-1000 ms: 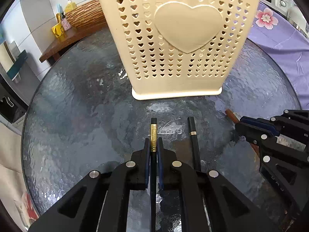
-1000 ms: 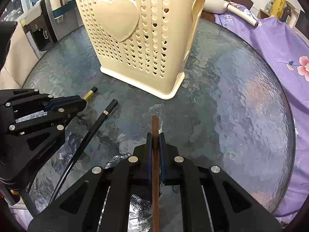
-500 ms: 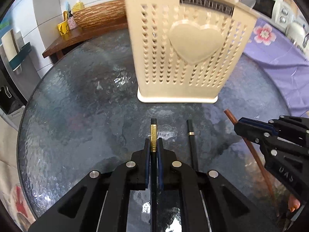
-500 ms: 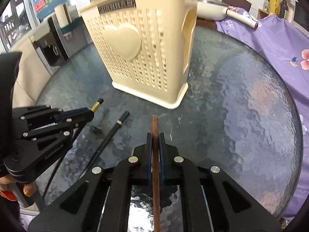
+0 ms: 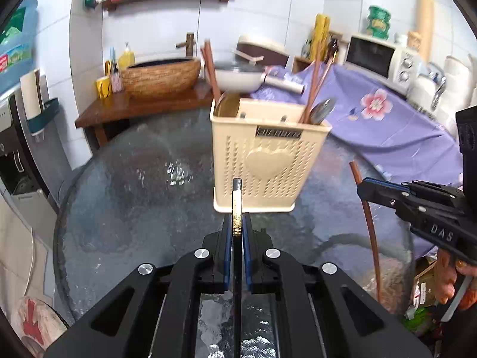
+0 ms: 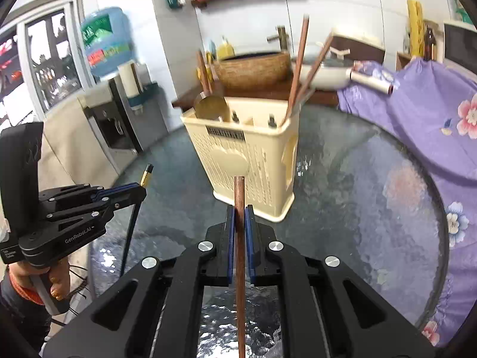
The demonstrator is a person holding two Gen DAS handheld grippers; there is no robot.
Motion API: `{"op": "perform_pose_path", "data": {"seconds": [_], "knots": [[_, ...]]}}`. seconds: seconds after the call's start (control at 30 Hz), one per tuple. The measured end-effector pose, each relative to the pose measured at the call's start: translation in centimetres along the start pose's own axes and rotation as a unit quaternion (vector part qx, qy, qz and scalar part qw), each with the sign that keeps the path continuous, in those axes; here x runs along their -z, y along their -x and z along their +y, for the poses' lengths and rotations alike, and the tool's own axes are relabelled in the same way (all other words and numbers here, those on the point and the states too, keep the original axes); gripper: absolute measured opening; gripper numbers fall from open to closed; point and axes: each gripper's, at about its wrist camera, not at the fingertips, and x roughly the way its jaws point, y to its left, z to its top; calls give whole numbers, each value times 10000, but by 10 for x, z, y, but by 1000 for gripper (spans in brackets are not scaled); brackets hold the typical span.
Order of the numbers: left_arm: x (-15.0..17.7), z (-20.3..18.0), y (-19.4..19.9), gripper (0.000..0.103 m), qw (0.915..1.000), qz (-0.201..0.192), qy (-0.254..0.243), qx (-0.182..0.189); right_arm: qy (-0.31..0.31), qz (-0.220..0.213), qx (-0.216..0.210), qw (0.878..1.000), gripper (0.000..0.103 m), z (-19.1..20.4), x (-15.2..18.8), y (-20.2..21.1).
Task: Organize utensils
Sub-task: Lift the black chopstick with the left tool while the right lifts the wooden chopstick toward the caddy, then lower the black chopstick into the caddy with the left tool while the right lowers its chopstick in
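My left gripper (image 5: 237, 232) is clamped on a black chopstick (image 5: 236, 205) w/ gold band, tip pointing at the cream holder (image 5: 268, 161) on the glass table (image 5: 134, 197). Right of the holder, my right gripper (image 5: 362, 189) grips a brown chopstick (image 5: 369, 223).

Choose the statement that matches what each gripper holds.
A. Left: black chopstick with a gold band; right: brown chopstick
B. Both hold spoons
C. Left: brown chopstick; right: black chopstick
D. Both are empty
A: the left gripper is clamped on the black chopstick with its gold band, and the right gripper on the brown chopstick.
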Motion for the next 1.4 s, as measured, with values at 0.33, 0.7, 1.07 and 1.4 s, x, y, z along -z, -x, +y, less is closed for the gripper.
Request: {"op": "perform_pose_path", "data": {"seconds": [0.33,0.7,1.07,1.4], "knots": [[-9,-3,57,7,9982,-547,-158,179,-87,-519,-294,9982,8,-5,-13,79],[-6,-13,69,7,9972,-681,-258,146,32,-679,-258,9974,8,3,-9,92],[-14,-11,77,7,9966,-771,-219,200,196,-713,-272,9969,7,10,-14,97],[-46,-16,76,7,9961,-826,-126,285,384,-779,-322,9957,8,24,-46,96]]}}
